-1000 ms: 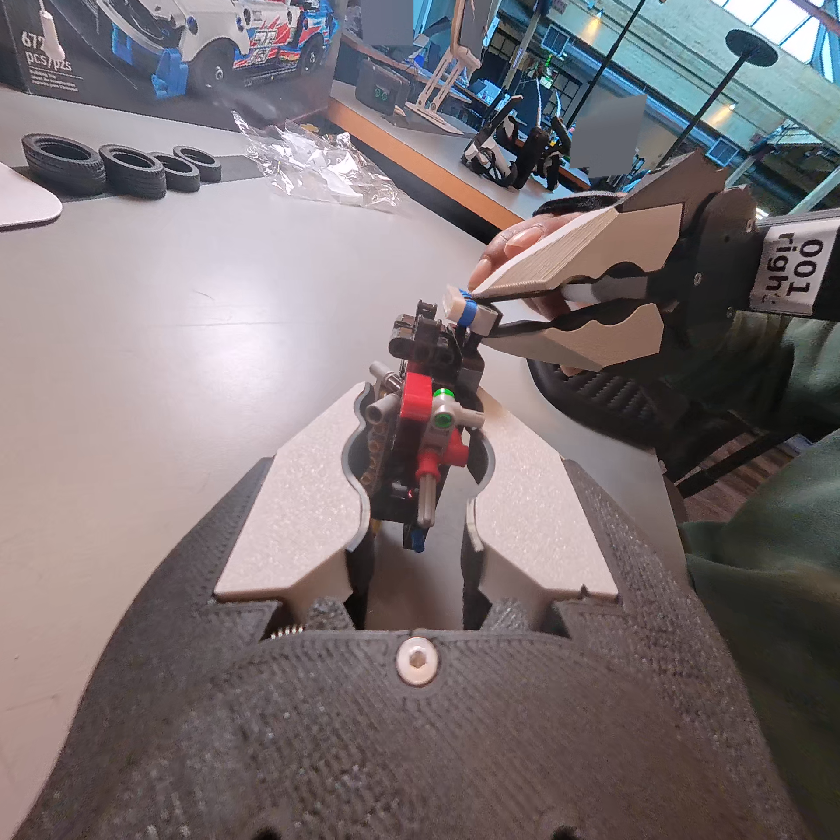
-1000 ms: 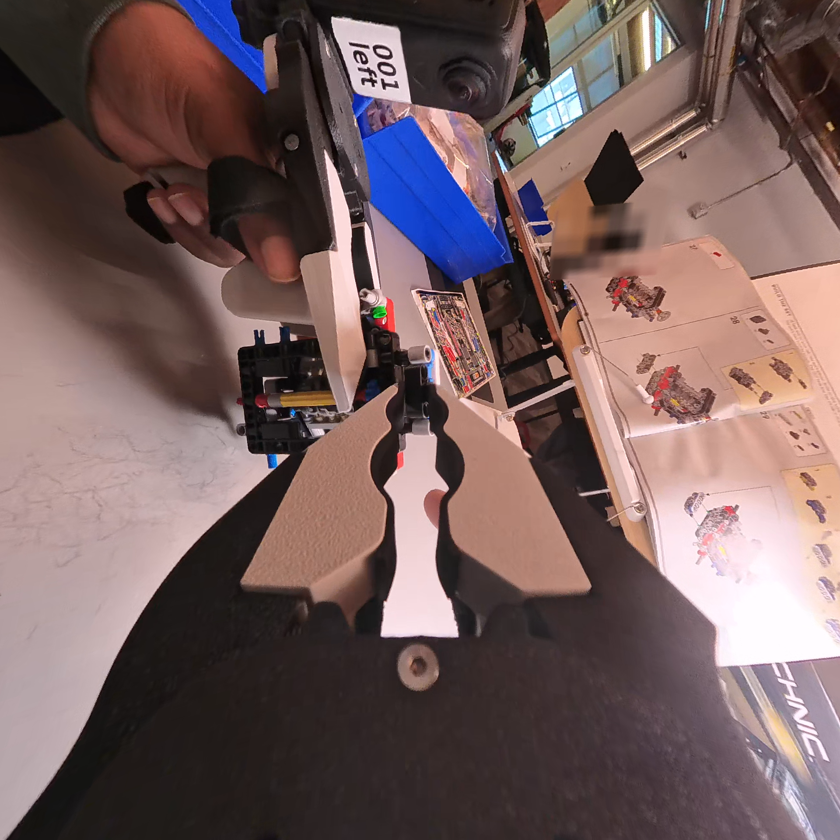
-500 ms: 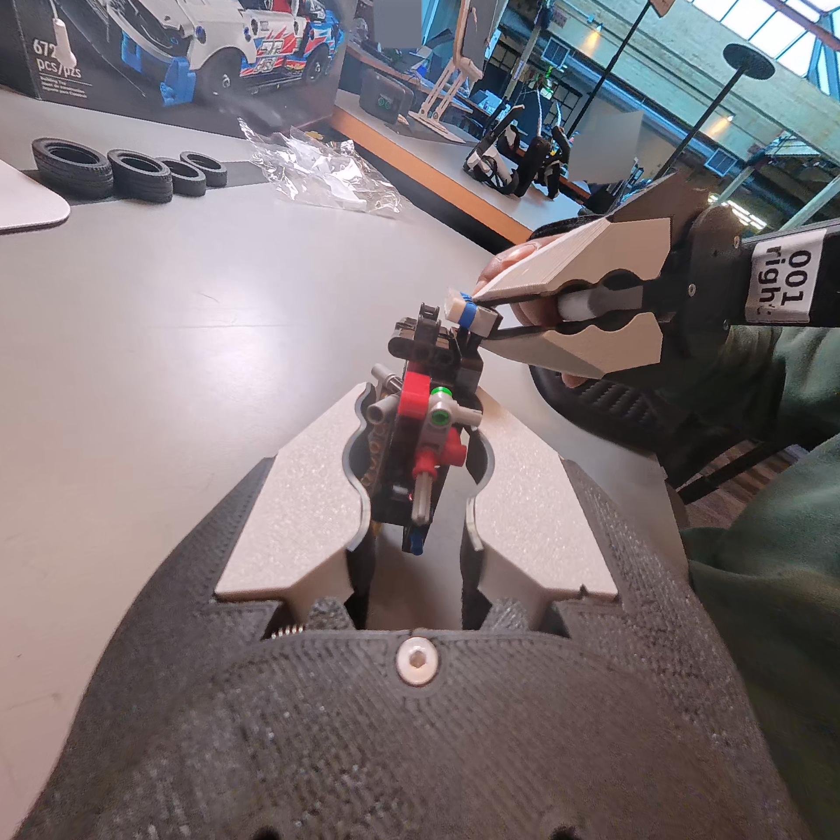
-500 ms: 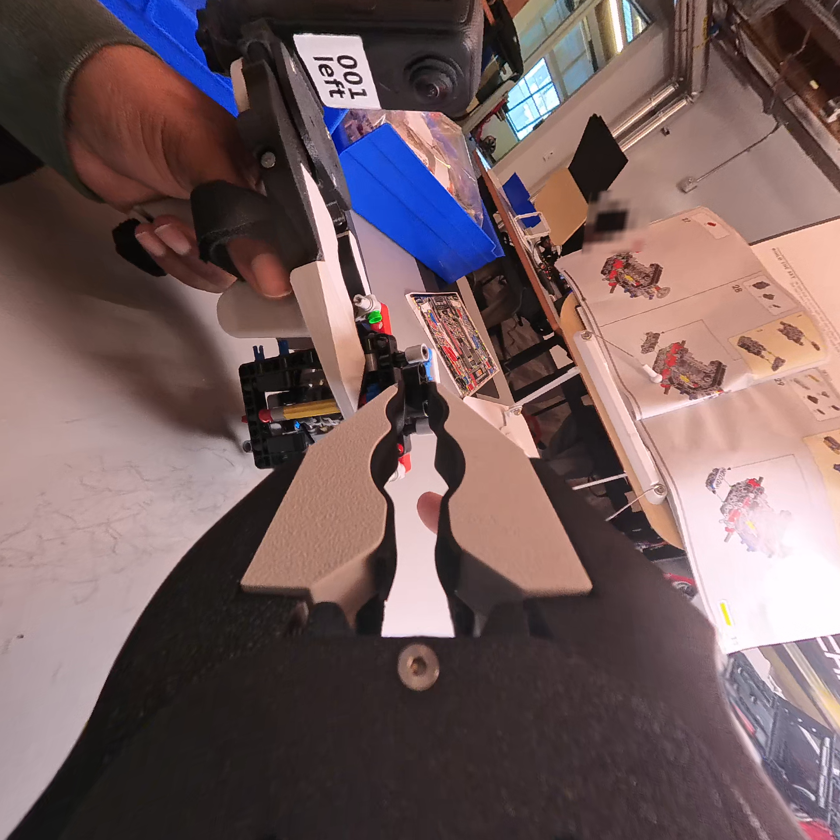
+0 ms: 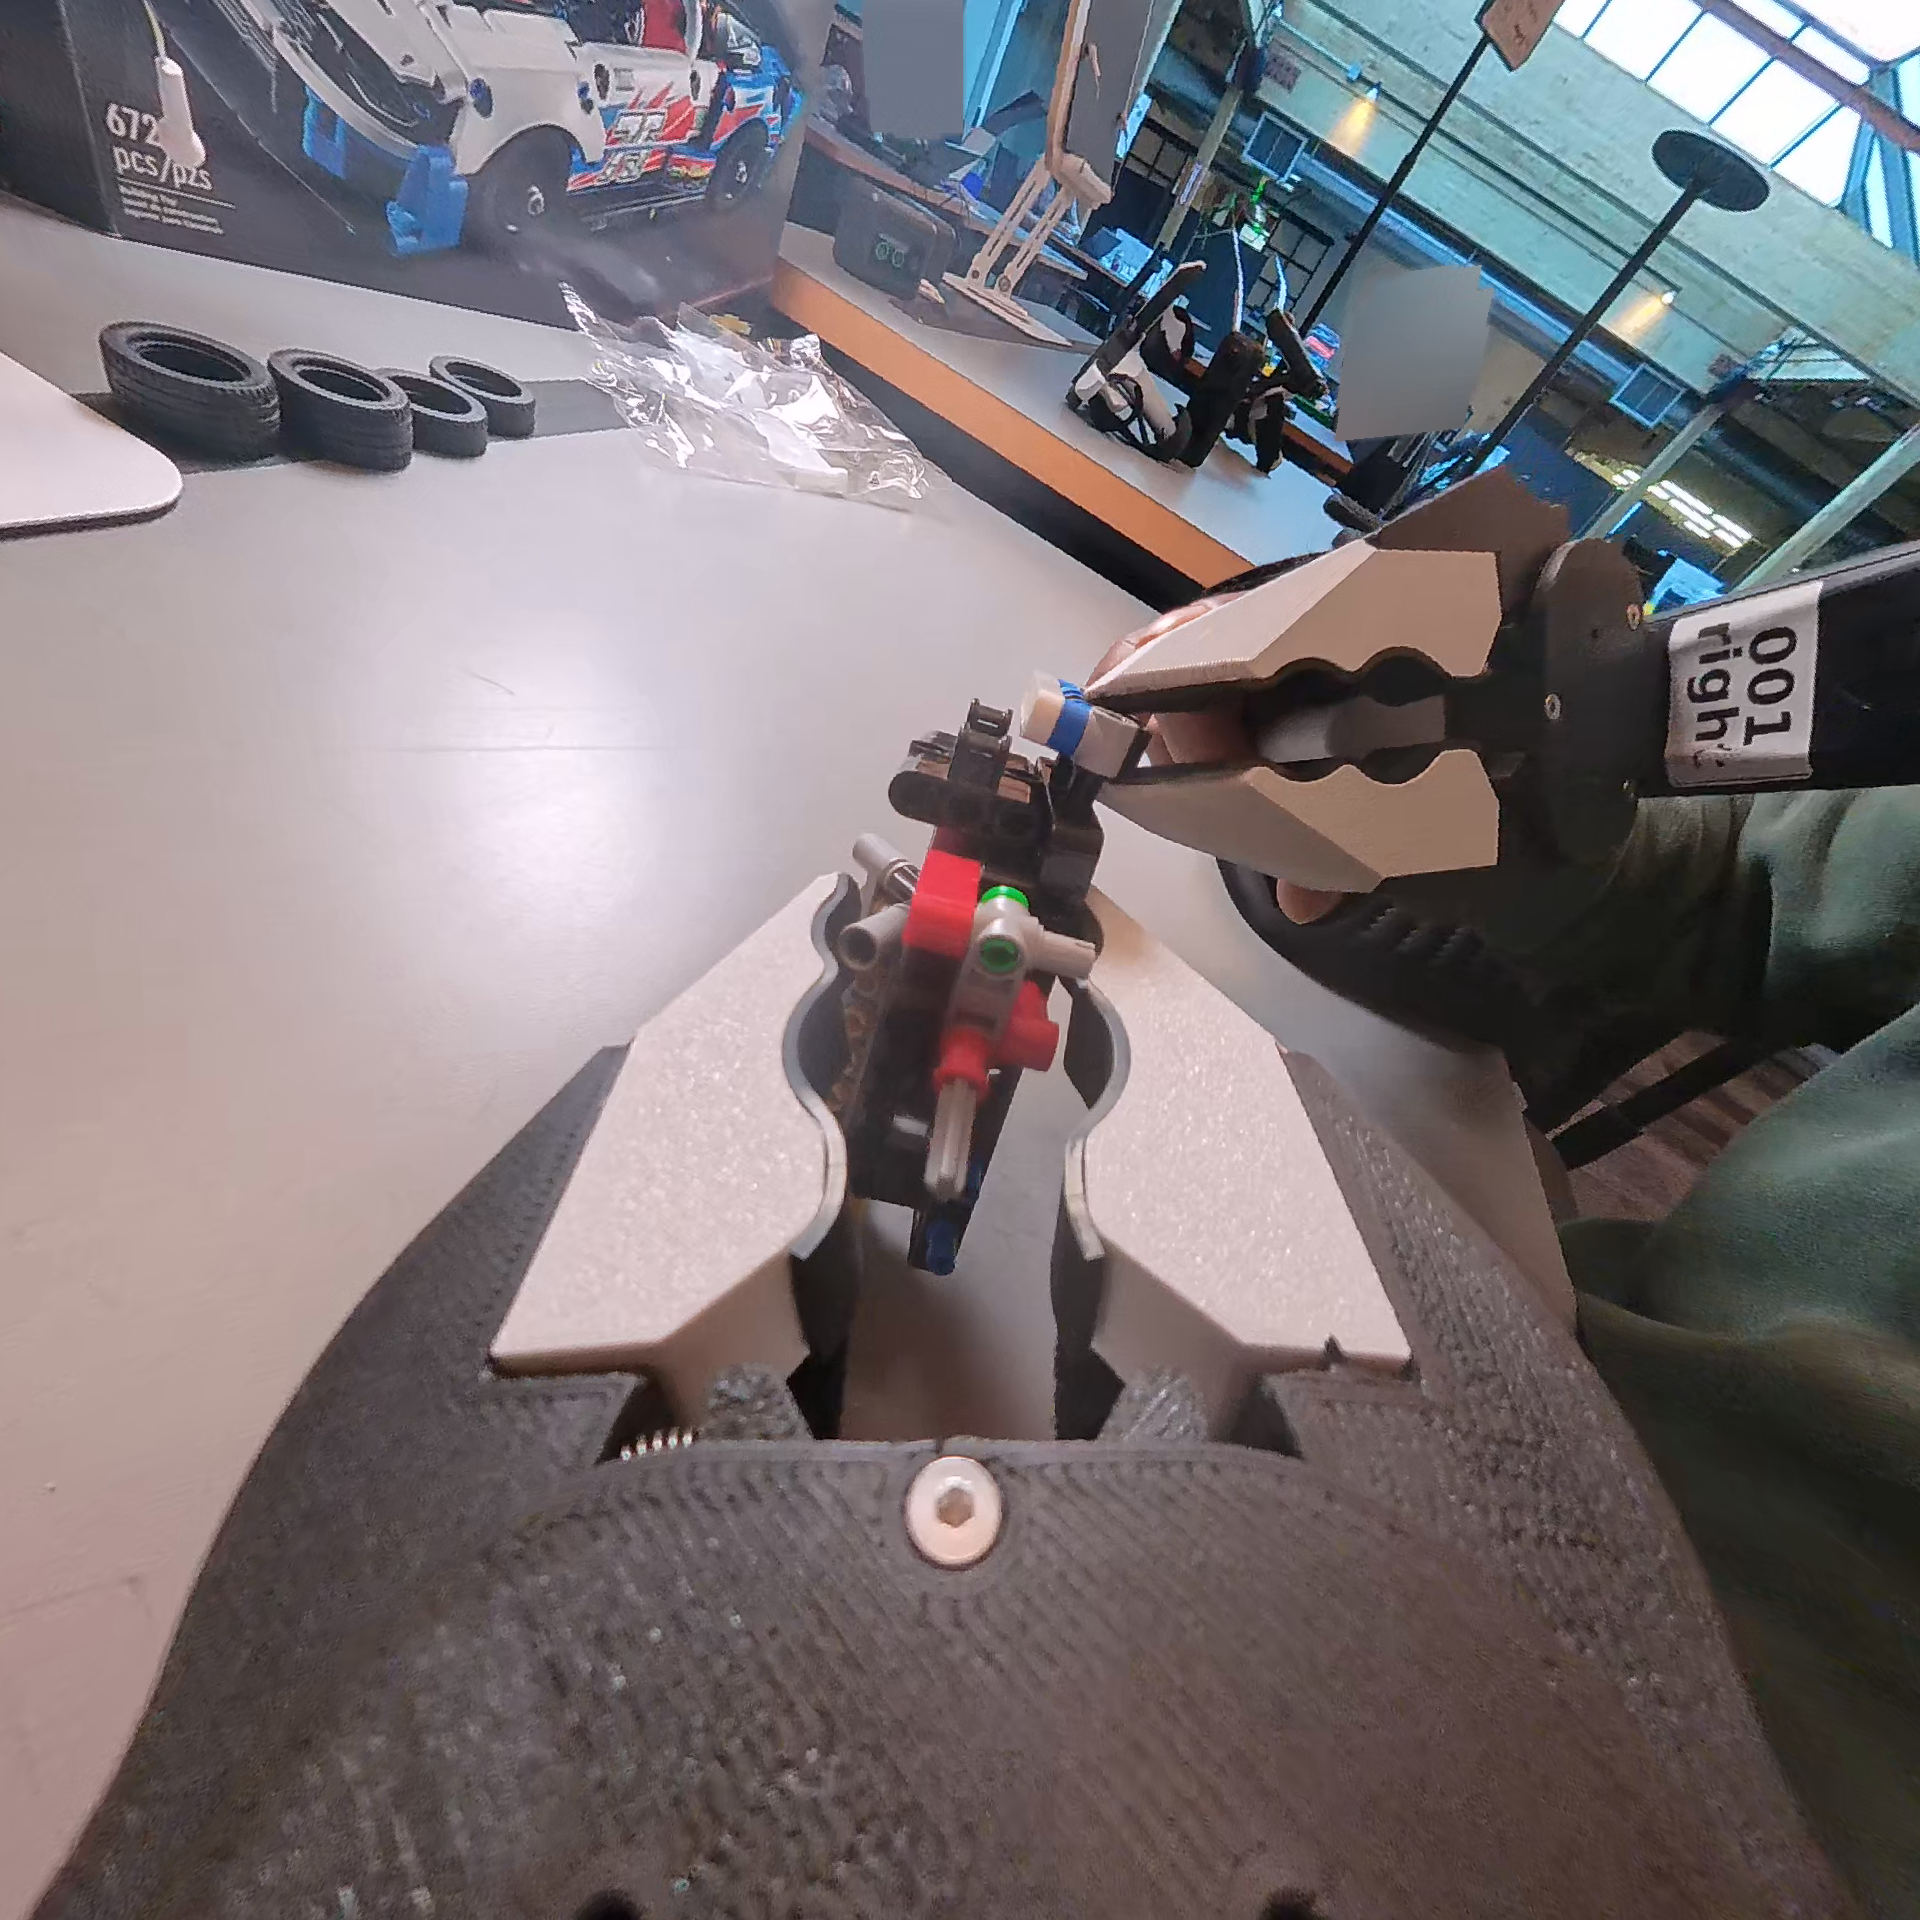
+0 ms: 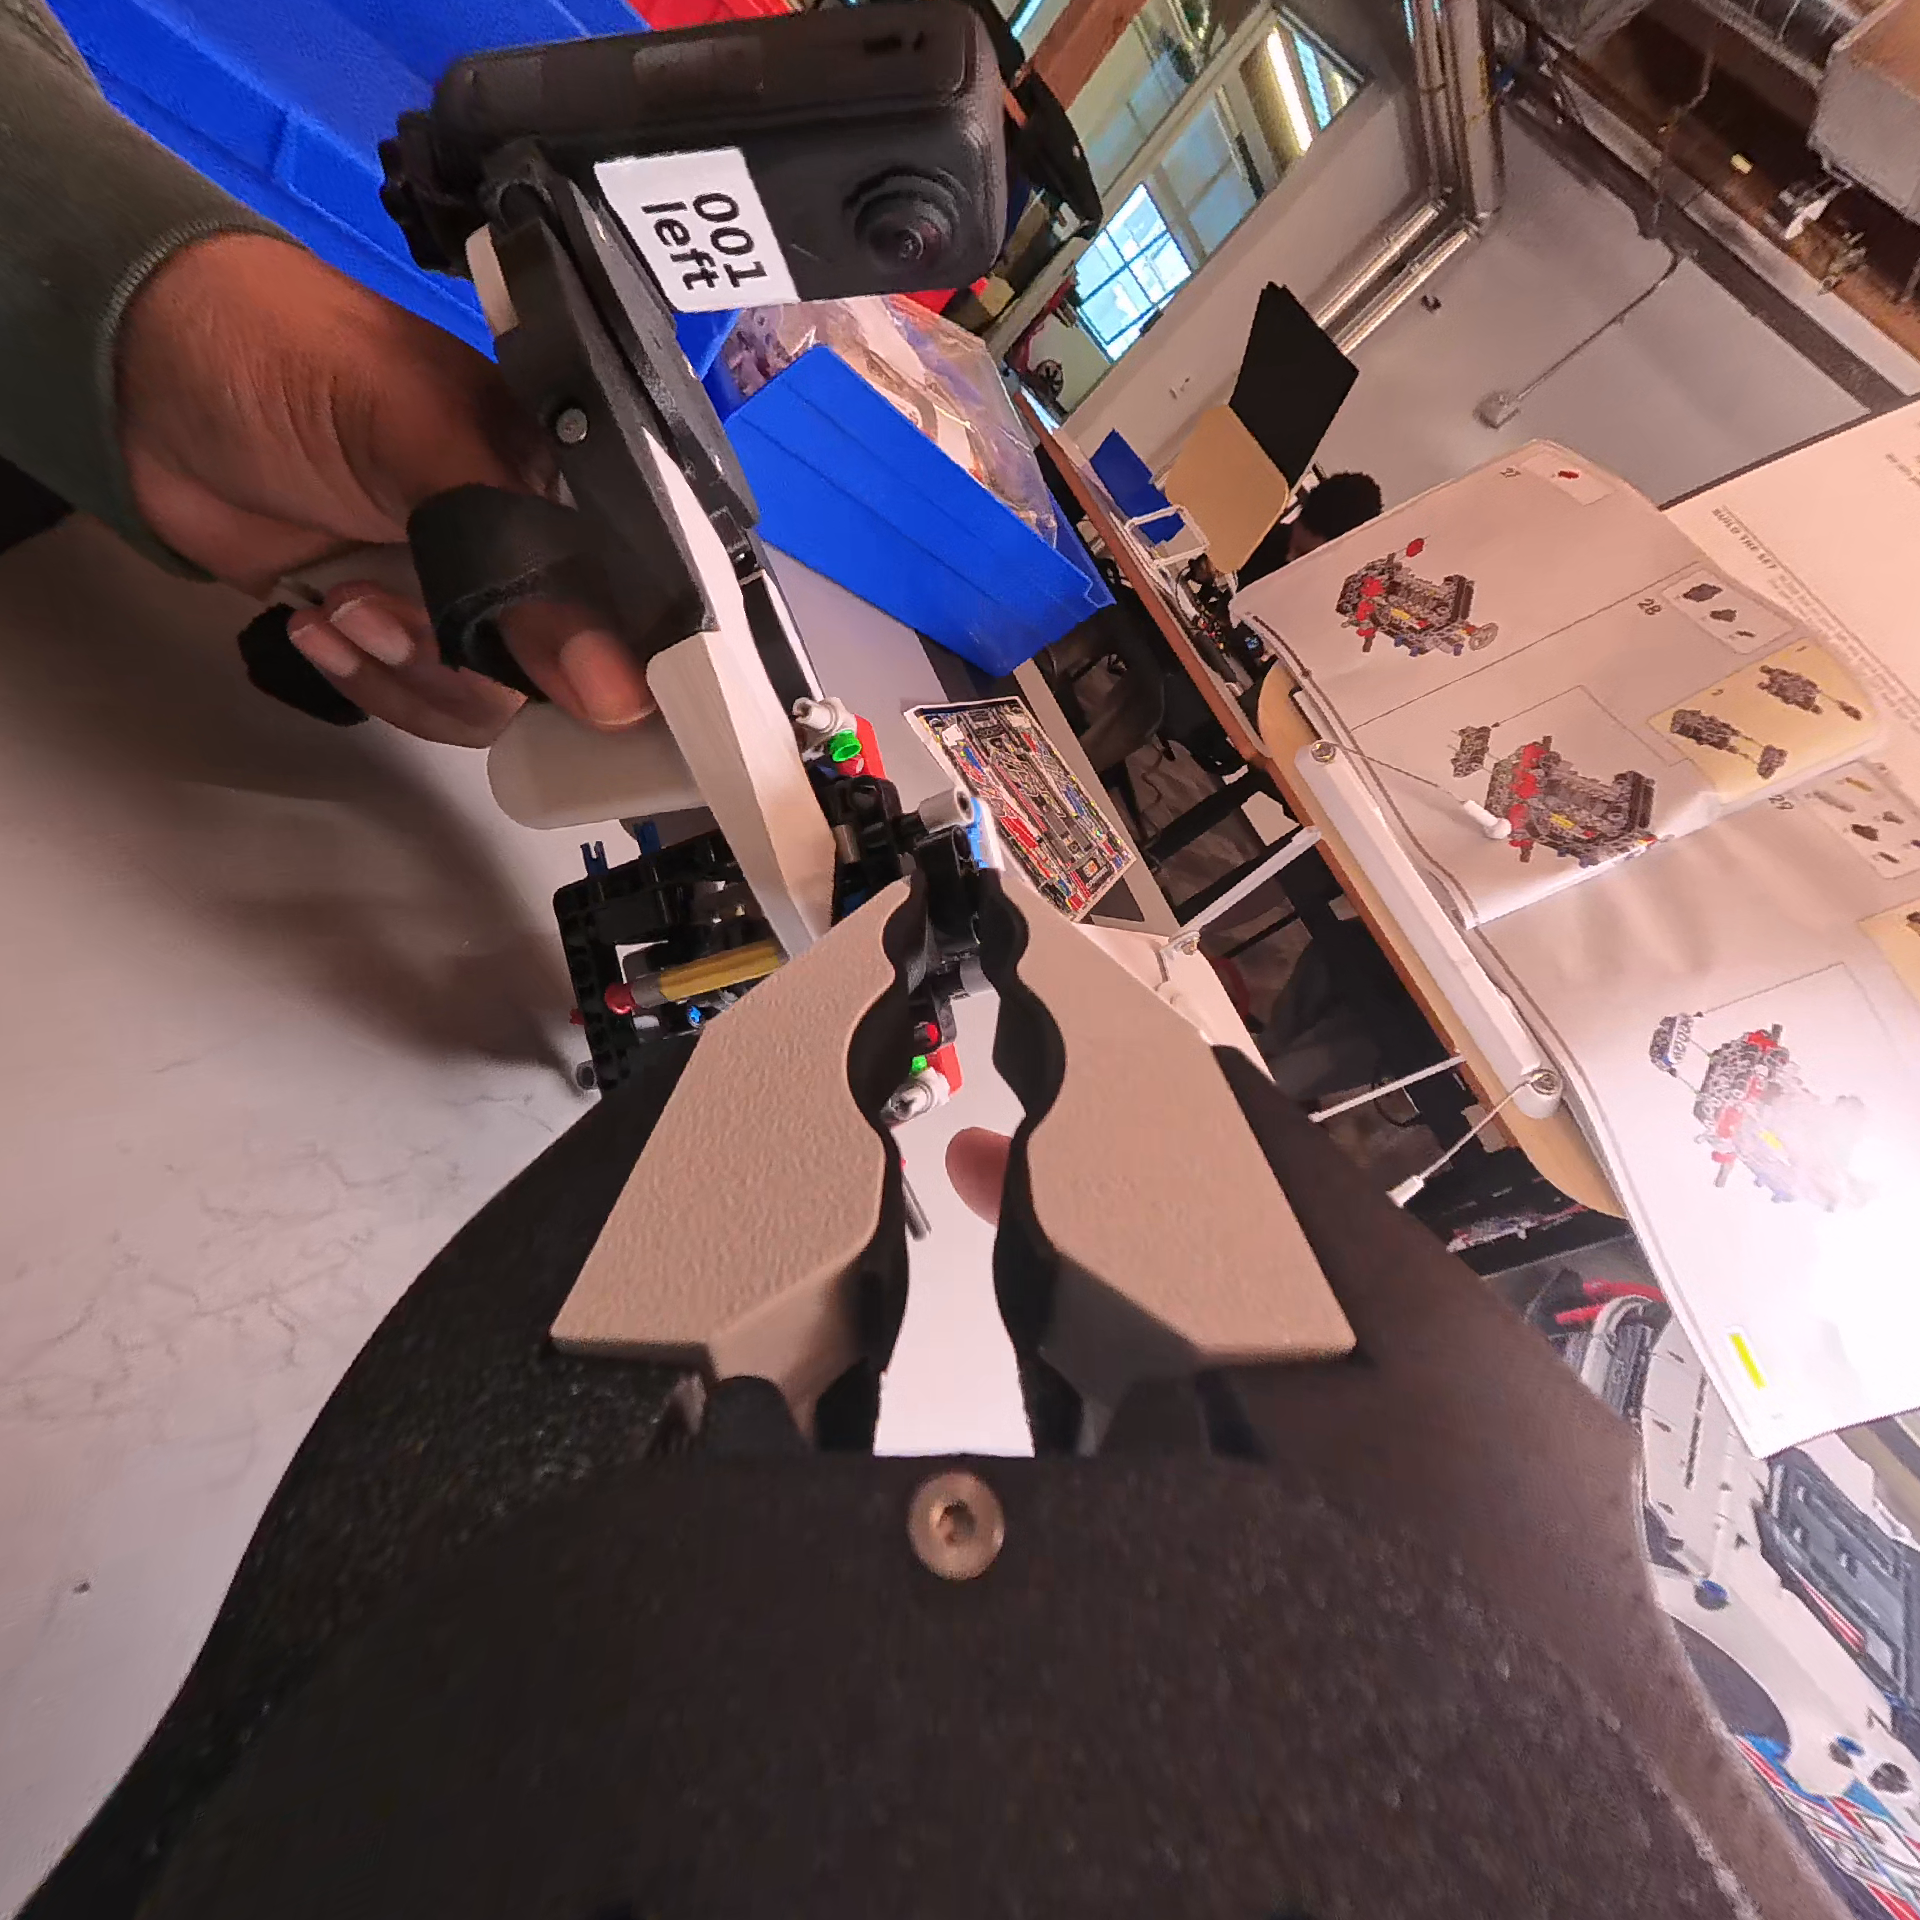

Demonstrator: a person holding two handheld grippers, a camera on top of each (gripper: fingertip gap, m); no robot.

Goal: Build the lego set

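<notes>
1. The left gripper (image 5: 961, 997) holds the lego assembly (image 5: 966, 997) between its two grey fingers (image 5: 707, 1122), above the grey table (image 5: 416, 779). The jaws stand at a middling width, closed onto the sides of the black frame.
2. The lego assembly is a black frame with red, grey and green pieces on top; it stands on edge between the fingers, its far end sticking out past the fingertips.
3. The right gripper (image 5: 1091, 732) comes in from the right of the lego assembly and pinches a small grey and blue peg (image 5: 1070, 717) at its narrow tips. The peg sits at the far top end of the assembly, touching or just beside the black part there; which one, I cannot tell.
4. In the right wrist view the right gripper (image 6: 951, 914) has its jaws nearly together on a black and grey piece of the lego assembly (image 6: 665, 956), and the left gripper (image 6: 769, 831) stands just behind it, gripped by a person's hand (image 6: 343, 540).
5. Far beyond the lego assembly, four black tyres (image 5: 312, 400) lie in a row on the table, beside a crumpled clear bag (image 5: 748, 416).
6. Behind the tyres stands the box (image 5: 416, 135) with a car pictured on it.
7. To the right of the lego assembly in the right wrist view lie an open instruction booklet (image 6: 1610, 831) and a sticker sheet (image 6: 1039, 800); blue bins (image 6: 904, 520) stand beyond it.
</notes>
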